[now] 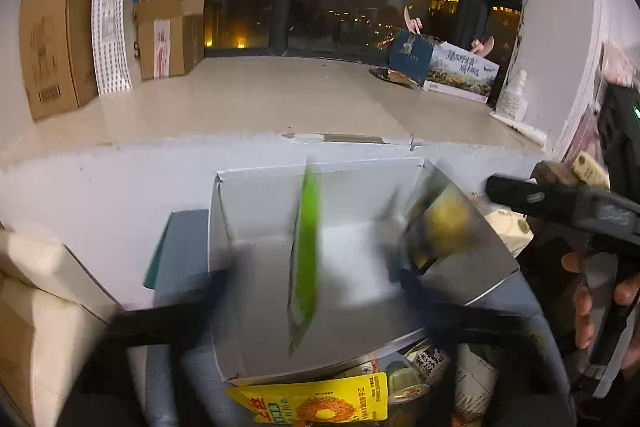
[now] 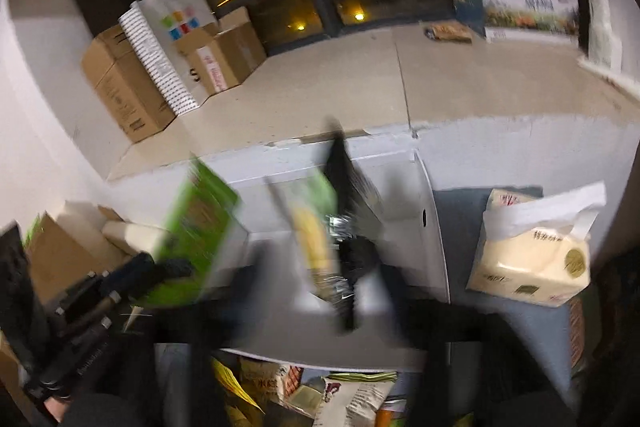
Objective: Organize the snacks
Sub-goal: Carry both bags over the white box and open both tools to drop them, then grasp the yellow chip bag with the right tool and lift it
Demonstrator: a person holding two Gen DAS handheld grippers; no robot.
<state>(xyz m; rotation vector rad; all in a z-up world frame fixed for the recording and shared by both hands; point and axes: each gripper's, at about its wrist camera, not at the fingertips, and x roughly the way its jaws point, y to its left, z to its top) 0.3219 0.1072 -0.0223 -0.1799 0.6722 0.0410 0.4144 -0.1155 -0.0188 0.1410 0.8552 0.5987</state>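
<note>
One blurred green snack packet [image 1: 306,247]

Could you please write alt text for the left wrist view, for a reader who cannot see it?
A green snack packet stands edge-on, motion-blurred, over an open white box, between the blurred fingers of the left gripper. The right gripper reaches in from the right beside a silvery packet; more snacks, including a yellow packet, lie below.
</note>
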